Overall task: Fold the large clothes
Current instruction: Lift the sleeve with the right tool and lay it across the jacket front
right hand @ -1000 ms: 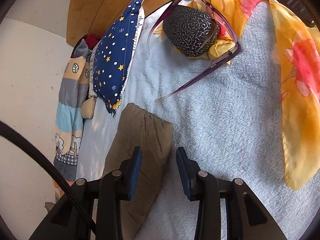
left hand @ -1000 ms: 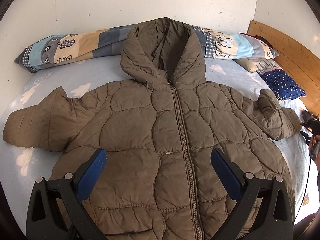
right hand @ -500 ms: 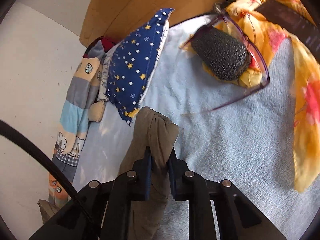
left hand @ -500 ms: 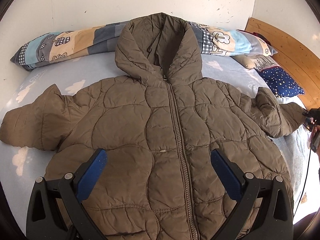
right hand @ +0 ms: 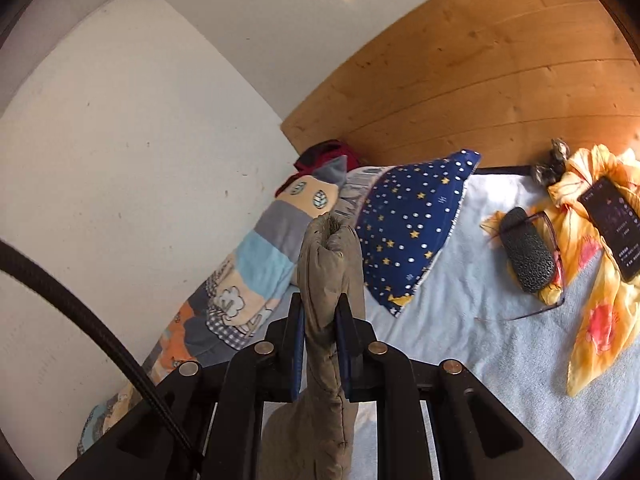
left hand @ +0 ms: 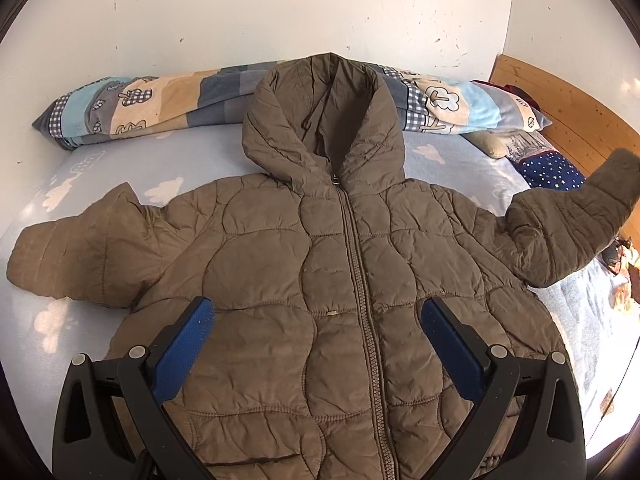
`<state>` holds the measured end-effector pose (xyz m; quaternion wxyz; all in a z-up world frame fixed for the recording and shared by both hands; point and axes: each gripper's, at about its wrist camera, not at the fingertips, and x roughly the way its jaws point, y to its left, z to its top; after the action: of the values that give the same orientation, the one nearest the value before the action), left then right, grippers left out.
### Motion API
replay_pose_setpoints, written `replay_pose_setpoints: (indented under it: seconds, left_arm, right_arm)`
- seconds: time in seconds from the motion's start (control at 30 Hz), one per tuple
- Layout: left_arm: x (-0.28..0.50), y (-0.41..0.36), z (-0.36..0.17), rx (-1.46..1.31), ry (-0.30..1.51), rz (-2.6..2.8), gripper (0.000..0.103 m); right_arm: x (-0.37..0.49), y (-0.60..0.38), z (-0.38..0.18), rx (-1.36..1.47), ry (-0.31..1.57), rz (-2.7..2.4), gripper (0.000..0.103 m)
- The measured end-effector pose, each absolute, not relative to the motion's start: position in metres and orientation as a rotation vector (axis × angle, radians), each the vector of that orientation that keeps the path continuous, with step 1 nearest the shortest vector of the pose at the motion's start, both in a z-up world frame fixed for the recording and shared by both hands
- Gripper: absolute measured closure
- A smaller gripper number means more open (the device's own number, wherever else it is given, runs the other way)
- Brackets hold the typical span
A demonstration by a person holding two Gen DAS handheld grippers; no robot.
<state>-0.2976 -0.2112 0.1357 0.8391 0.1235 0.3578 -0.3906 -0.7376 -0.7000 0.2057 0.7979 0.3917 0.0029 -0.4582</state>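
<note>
Lying front-up on the bed [left hand: 224, 160], the brown quilted hooded jacket [left hand: 320, 280] is zipped shut, its hood [left hand: 324, 120] resting against a long patchwork-print bolster [left hand: 160, 104] that runs along the white wall. In the left wrist view, one sleeve [left hand: 76, 256] lies flat on the pale blue cloud-print sheet at the picture's left, while the other sleeve [left hand: 576, 216] is raised off the bed at the right edge, its cuff tilted upward.

The left tongs [left hand: 316, 354] hover over the lower half of the jacket with their blue pads spread wide, released and gripping nothing; the zip line runs between them.

The right tongs [right hand: 320, 348] are clenched on the raised sleeve cuff [right hand: 330, 264], the blue pads pressing the padded fabric from both sides so that the cuff end bunches and stands up beyond the fingertips.

Behind it in the right wrist view sit a navy star-print pillow [right hand: 412, 224] and the wooden headboard [right hand: 480, 92]. Farther right on the sheet lie a dark textured case [right hand: 528, 256] with a pair of glasses [right hand: 556, 264] around it, an orange floral cloth [right hand: 600, 292] and a phone [right hand: 616, 228] with its screen lit on that cloth.
</note>
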Motion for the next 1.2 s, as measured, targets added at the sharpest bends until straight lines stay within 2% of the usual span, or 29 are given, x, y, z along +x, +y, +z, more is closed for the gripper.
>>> replay_pose_setpoints:
  seconds: [0.27, 0.57, 0.8, 1.2]
  left_arm:
    - [-0.293, -0.201, 0.142, 0.250, 0.727, -0.799, 0.000]
    - [-0.289, -0.195, 0.146, 0.235, 0.730, -0.802, 0.000]
    - [-0.286, -0.189, 0.149, 0.215, 0.737, -0.795, 0.000]
    - [-0.273, -0.177, 0.151, 0.174, 0.763, -0.778, 0.000]
  right_arm:
    - [-0.680, -0.657, 0.257, 0.747, 0.025, -0.817, 0.088]
    - [-0.599, -0.599, 0.286, 0.662, 0.113, -0.626, 0.088]
    - [-0.543, -0.558, 0.287, 0.602, 0.188, -0.503, 0.088]
    - [-0.476, -0.500, 0.255, 0.540, 0.390, -0.365, 0.088]
